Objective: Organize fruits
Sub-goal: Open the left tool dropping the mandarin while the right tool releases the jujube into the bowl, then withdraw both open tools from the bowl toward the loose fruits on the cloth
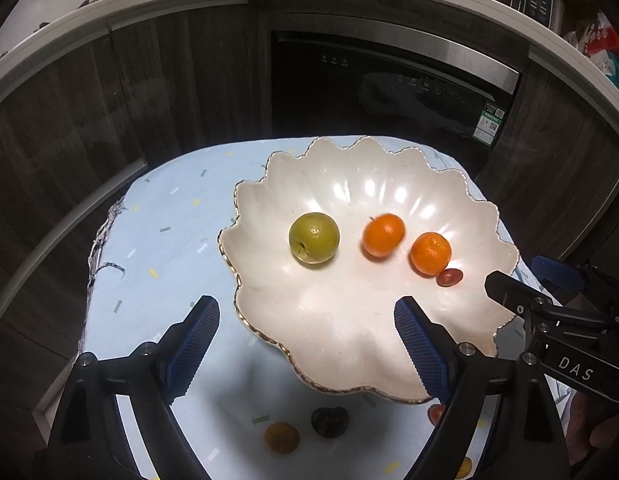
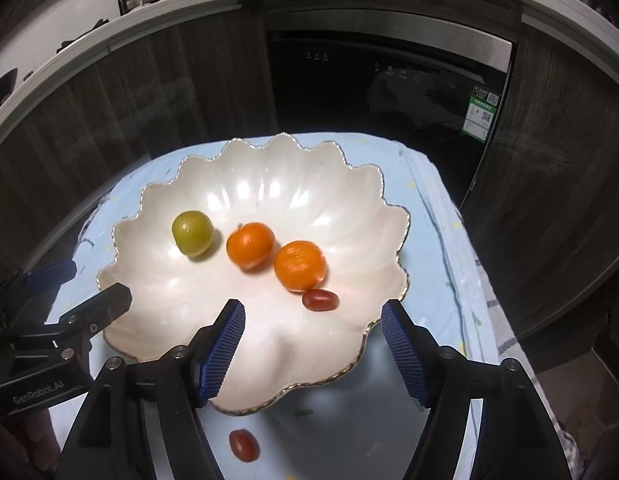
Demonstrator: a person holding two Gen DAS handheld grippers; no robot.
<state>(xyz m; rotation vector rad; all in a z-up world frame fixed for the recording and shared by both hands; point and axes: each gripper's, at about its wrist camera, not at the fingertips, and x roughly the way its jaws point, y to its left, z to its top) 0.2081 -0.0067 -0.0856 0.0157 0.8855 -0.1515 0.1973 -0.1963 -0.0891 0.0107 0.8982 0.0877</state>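
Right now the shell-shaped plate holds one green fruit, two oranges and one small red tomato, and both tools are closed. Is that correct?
Not quite: both tools are open, not closed. The left tool in the left wrist view and the right tool in the right wrist view have their jaws wide apart, holding nothing. The rest is right.

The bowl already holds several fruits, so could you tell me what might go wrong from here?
1. One orange looks motion-blurred, perhaps rolling; it may knock the green fruit.
2. The red fruit on the cloth lies close under the scalloped bowl rim, so the right gripper, jaws open, could bump the rim.
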